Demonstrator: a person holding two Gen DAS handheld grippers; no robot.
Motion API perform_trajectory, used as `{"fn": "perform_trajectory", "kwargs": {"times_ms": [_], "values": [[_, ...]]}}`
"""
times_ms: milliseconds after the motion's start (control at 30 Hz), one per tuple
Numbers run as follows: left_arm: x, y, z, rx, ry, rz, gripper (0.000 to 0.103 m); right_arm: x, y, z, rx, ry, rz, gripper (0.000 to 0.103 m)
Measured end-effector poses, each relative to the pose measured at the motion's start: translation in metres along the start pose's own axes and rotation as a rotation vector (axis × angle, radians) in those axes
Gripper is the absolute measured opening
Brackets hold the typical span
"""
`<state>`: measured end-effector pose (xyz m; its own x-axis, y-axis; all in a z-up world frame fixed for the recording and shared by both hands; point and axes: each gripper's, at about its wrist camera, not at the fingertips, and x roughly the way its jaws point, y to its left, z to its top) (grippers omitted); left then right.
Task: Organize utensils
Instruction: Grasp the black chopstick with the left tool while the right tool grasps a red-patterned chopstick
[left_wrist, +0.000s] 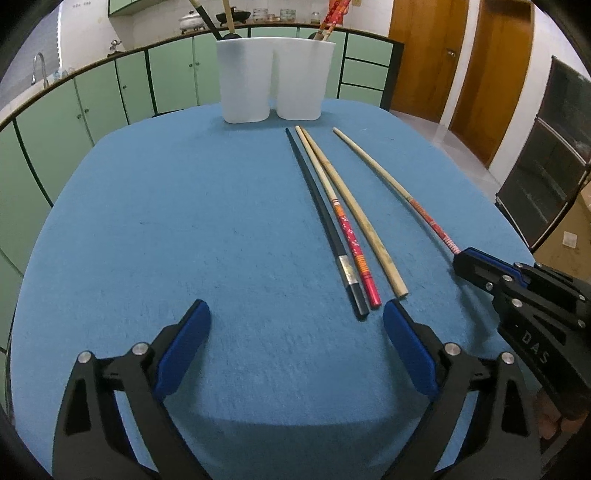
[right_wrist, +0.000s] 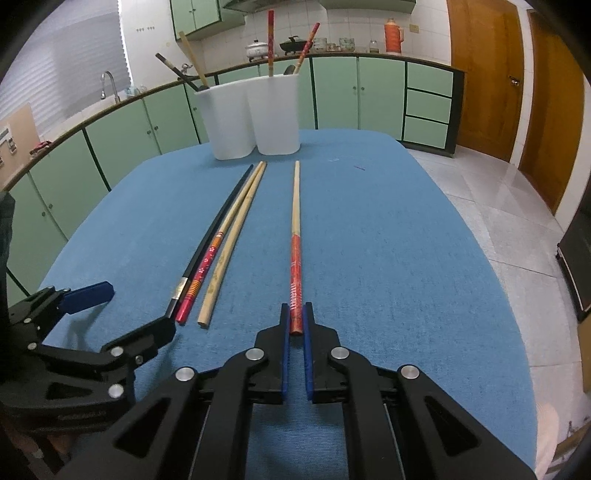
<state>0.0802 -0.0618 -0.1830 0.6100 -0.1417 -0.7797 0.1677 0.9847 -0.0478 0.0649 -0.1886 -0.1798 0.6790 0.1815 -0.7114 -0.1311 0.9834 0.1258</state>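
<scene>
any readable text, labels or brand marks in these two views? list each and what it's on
"DAS": embossed on the black body of the right tongs, left wrist view; the start of the word looks cut off.
Embossed line on the body of the left tongs, right wrist view: too blurred to read.
White marks on the red-handled chopstick held in the right tongs: pattern, no legible text.
Nothing else readable.

Even, moderately bright indoor light falls on the blue felt table cover (left_wrist: 184, 221); a soft shadow lies near its front edge in the left wrist view; the pale tiled floor (right_wrist: 480, 192) carries a dull sheen; both fisheye views bow the green cabinet fronts (left_wrist: 92, 103) strongly and darken to black at the corners; the centre stays sharp, the rims slightly soft.
</scene>
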Motion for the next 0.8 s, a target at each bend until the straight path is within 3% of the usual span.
{"fn": "perform_trajectory", "kwargs": {"times_ms": [200,433,600,800], "values": [[-0.001,0.009,0.004,-0.021,-0.004,0.034,0.077,-0.001,-0.001,-0.001,0.004,0.001,0.002,0.006],[0.0,0.011,0.005,-0.032,-0.008,0.044,0.076,0.003,-0.001,-0.002,0.016,0.018,0.015,0.006],[-0.001,0.007,0.004,-0.02,-0.015,0.039,0.059,0.004,-0.002,-0.001,0.022,0.02,0.02,0.006],[0.0,0.002,0.004,-0.023,-0.018,0.016,0.048,0.004,-0.003,-0.002,0.026,0.02,0.023,0.006]]}}
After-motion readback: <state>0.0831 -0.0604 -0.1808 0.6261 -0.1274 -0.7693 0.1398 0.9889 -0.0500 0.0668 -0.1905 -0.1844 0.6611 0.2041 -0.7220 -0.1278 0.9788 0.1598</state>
